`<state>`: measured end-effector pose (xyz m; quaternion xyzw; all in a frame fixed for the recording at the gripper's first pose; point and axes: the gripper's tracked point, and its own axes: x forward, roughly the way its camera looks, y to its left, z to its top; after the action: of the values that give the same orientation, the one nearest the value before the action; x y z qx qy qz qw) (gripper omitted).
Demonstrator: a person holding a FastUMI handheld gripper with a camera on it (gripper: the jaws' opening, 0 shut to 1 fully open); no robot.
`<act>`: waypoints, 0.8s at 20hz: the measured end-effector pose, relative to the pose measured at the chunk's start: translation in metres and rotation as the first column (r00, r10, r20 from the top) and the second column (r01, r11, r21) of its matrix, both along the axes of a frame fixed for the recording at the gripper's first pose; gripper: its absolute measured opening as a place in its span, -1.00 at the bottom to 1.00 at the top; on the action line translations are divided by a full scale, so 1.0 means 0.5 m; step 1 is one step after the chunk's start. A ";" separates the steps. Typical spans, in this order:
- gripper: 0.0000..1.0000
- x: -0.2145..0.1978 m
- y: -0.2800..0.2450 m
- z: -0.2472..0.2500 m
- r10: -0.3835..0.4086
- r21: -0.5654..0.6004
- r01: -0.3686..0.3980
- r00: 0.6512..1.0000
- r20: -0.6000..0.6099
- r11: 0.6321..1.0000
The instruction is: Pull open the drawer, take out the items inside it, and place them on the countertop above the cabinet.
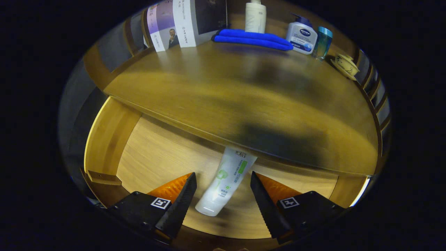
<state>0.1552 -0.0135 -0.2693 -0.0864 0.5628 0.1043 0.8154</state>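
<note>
The tabletop (216,90) is taking up most of the scene, its front edge overhanging the open drawer (156,157) and covering the drawer's back part. Along the far side of the tabletop, books (184,22) are standing upright, then a folded blue cloth (251,38) is lying flat, with a tall white bottle (255,16) behind it, a pump bottle (301,36) beside the cloth, a teal cup (322,42) next to that and a small teacup (346,64) furthest along. They are all keeping to the back, so the near stretch of tabletop is looking free for setting things down.

Below the tabletop edge, the drawer is standing pulled out, its wooden floor bare apart from one white tube (224,183). The tube is lying flat, one end tucked under the tabletop edge, the other end pointing out towards the gripper (221,191). The gripper's fingers are standing wide apart, one on each side of the tube, touching nothing. There is room on both sides of the tube for closing in; lifting, I reckon, is going to call for drawing back first, since the tabletop edge is hanging right over the tube's far end.
</note>
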 end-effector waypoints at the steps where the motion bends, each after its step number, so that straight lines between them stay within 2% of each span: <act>1: 0.95 -0.005 0.003 -0.011 0.007 -0.004 -0.007 1.000 -0.019 1.000; 3: 0.91 -0.006 -0.002 -0.027 0.025 -0.044 -0.026 0.999 -0.034 0.999; 4: 0.77 -0.002 -0.008 -0.029 0.047 -0.065 -0.049 0.998 -0.034 0.997; 7: 0.10 -0.004 0.001 -0.040 0.037 -0.035 -0.039 0.997 -0.064 0.999; 8: 0.00 -0.005 0.002 -0.024 0.035 -0.020 -0.036 0.997 -0.062 0.999; 10: -0.40 -0.005 0.014 -0.027 0.052 0.028 -0.050 0.996 -0.069 0.998; 13: -0.40 -0.024 0.025 -0.023 0.067 0.071 -0.061 0.994 -0.088 0.996; 16: -0.40 -0.030 0.029 0.008 0.091 0.089 -0.087 0.994 -0.053 0.992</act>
<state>0.1399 0.0008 -0.2654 -0.0730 0.5764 0.1672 0.7965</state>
